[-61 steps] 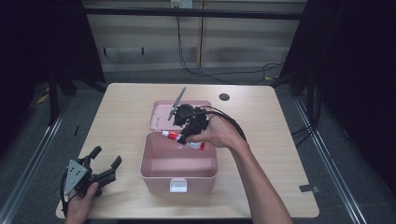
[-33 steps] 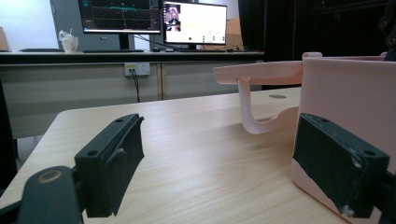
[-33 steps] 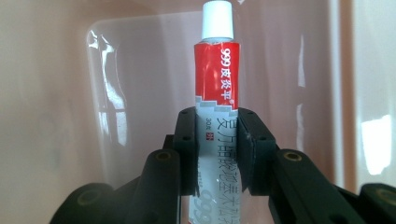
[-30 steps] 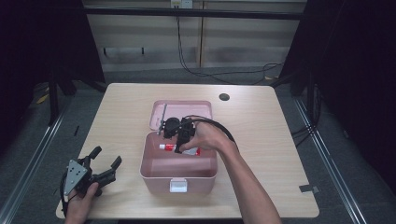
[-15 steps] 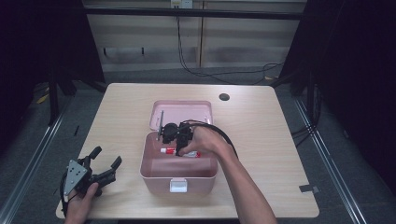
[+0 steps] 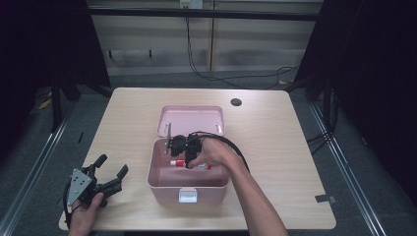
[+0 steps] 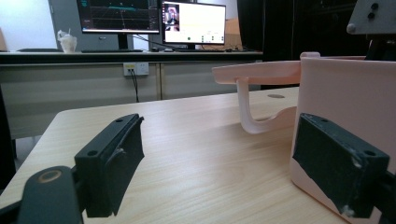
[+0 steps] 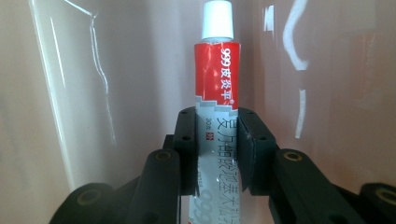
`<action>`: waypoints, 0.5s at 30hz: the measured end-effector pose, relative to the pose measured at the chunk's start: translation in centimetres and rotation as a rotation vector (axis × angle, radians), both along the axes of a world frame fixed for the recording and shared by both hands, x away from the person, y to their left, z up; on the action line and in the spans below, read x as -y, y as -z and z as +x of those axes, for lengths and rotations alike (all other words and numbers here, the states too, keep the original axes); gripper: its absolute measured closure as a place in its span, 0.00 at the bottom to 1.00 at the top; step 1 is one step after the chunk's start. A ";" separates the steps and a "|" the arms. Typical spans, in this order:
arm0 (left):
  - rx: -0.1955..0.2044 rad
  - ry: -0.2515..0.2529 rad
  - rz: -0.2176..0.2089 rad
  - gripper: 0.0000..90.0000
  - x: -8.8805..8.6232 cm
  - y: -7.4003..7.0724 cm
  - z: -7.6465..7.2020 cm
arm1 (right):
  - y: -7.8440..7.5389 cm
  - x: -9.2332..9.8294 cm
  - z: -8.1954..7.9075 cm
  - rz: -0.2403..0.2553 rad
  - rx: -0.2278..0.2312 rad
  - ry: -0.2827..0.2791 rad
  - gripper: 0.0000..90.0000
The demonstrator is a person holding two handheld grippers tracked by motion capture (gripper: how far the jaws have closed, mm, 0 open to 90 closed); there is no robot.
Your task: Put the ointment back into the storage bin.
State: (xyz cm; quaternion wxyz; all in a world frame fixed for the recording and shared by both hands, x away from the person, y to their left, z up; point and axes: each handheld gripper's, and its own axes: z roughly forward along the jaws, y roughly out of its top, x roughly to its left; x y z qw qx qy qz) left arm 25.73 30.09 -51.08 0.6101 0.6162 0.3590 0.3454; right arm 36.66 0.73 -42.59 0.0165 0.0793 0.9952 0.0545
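A: Nearest us, what's the left gripper (image 6: pixel 109 179) doing?

B: It sits low at the near left corner of the tabletop (image 6: pixel 275 132), held in the person's left hand (image 6: pixel 84 214). Its 2 fingers (image 7: pixel 112 163) are spread wide with nothing between them. From the left gripper view, the pink box (image 7: pixel 345 112) stands just beside the right-hand finger.

A: And the right one?

B: The right gripper (image 6: pixel 183 147) reaches down into the pink box (image 6: pixel 189 184), which sits at the middle of the tabletop. Its fingers (image 8: pixel 187 149) are clamped on a red and white tube (image 8: pixel 219 107) with a white cap, squeezing it around the middle. The tube (image 6: pixel 189 163) is inside the box, low, close to its glossy pink wall.

A: Beyond that?

B: The box's lid (image 6: pixel 192 120) is open, lying back behind the box. Farther off there's a dark round hole (image 6: pixel 236 102) in the tabletop, then monitors (image 7: pixel 194 22) on a desk at the back.
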 end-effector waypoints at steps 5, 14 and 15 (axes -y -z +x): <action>0.000 0.000 0.000 0.18 0.0 0.0 0.0 | 0.4 -0.3 -0.1 -0.006 0.005 -0.008 0.79; 0.003 -0.006 0.010 0.18 -0.1 0.0 0.0 | 1.2 -0.5 -0.2 -0.025 0.008 -0.021 0.79; 0.002 -0.005 0.008 0.17 -0.1 0.0 0.0 | 1.4 -0.5 -0.2 -0.023 0.013 -0.020 0.79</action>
